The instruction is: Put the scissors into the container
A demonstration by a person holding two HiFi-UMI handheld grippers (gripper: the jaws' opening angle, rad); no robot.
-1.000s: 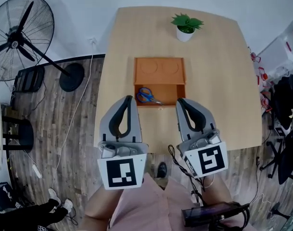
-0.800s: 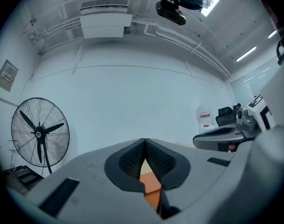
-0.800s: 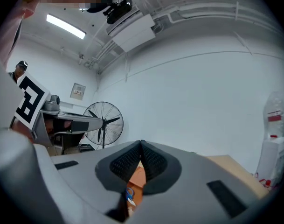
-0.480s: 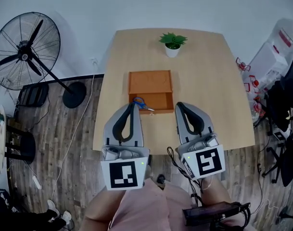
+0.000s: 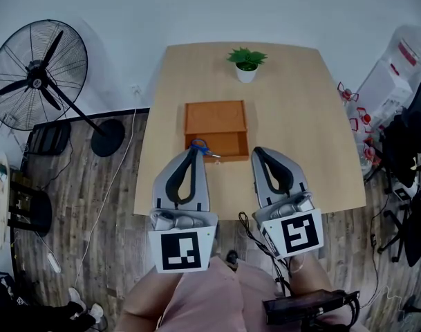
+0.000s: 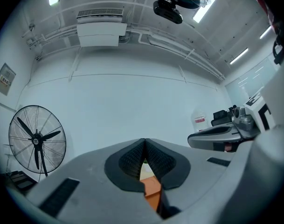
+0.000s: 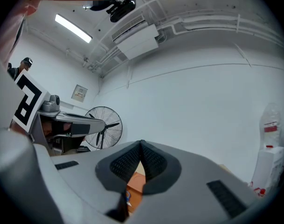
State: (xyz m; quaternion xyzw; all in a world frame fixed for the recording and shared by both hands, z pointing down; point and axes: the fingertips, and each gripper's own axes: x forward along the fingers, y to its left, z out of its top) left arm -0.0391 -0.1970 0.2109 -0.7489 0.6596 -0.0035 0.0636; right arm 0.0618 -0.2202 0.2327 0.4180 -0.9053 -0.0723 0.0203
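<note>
The orange container (image 5: pixel 216 118) sits mid-table, its far half covered and its near compartment open. Blue-handled scissors (image 5: pixel 200 145) lie at the left end of that open compartment, partly hidden behind my left gripper's tip. My left gripper (image 5: pixel 193 151) is shut and empty, its tip over the container's near left corner. My right gripper (image 5: pixel 258 151) is shut and empty, just right of the container's near corner. The left gripper view shows the orange container (image 6: pixel 151 186) through the gap below the closed tips. The right gripper view shows the scissors (image 7: pixel 128 198) as a blue speck.
A small potted plant (image 5: pixel 246 62) stands at the table's far edge. A floor fan (image 5: pixel 37 75) is left of the table (image 5: pixel 300 137), with office chairs and boxes (image 5: pixel 404 151) to the right. A cable hangs by the person's lap.
The head view has drawn back, so the table and container look smaller and farther. Both grippers stay shut and keep their places near the container's front. The scissors have not moved.
</note>
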